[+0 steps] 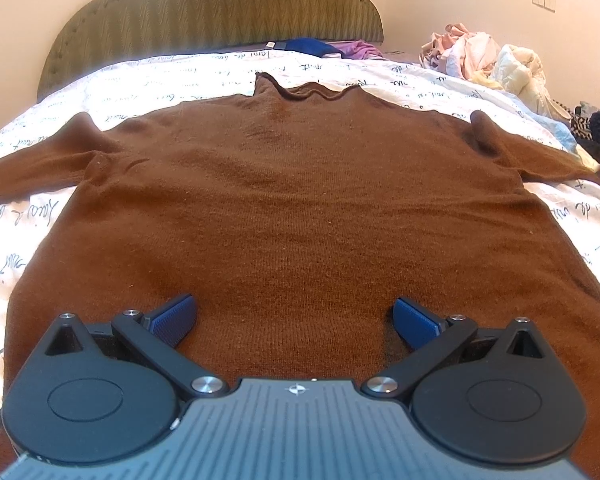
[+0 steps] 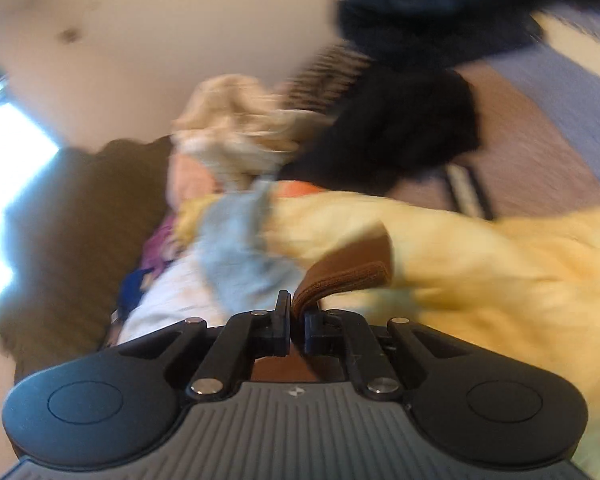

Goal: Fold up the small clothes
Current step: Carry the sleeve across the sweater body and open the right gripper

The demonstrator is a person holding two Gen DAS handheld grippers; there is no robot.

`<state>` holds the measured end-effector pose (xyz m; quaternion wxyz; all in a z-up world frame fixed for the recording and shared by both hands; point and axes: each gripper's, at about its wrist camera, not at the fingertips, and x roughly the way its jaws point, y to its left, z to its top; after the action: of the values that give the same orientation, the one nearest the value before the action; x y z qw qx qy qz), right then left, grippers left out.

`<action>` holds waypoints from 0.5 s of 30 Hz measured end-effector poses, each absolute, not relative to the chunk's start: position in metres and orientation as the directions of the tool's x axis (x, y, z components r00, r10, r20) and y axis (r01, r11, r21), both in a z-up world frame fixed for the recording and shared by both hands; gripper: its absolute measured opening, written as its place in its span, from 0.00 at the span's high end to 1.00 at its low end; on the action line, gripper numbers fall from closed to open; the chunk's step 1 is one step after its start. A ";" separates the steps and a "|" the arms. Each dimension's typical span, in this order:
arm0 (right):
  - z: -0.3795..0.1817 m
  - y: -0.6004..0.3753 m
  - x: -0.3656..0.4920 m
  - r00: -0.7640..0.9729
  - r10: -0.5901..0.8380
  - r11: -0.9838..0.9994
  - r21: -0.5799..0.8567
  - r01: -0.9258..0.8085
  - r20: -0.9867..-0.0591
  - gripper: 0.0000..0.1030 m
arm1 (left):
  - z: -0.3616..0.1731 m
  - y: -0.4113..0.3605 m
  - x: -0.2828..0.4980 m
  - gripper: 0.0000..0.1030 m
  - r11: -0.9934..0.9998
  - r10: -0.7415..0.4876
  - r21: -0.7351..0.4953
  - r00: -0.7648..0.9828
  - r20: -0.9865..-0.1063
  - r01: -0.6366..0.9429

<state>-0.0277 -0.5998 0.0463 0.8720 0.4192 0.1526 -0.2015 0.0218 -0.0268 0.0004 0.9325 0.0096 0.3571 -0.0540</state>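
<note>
Left claw spread above flat brown knit sweater on bed; right claw pinches its ribbed cuff at 12 o'clock

Left wrist low over brown sweater, facing headboard; right wrist close on clothes pile.

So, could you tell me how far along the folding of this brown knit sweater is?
Done: the brown knit sweater lies spread flat on the white printed bedsheet. In hand: the right hand-held gripper is shut on its brown ribbed cuff; the left hand-held gripper is open above the hem. Left: every fold.
</note>
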 end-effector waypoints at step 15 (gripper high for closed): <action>0.049 -0.195 0.163 0.763 0.510 0.703 0.703 -0.105 -0.396 0.89 | 0.002 -0.016 0.018 0.00 0.989 -0.147 -0.094 0.749 -0.645 0.113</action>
<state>0.1629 -0.1953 0.0487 0.8743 0.3425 0.2955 0.1760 0.0176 -0.0161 0.0021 0.9349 -0.0246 0.3470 -0.0697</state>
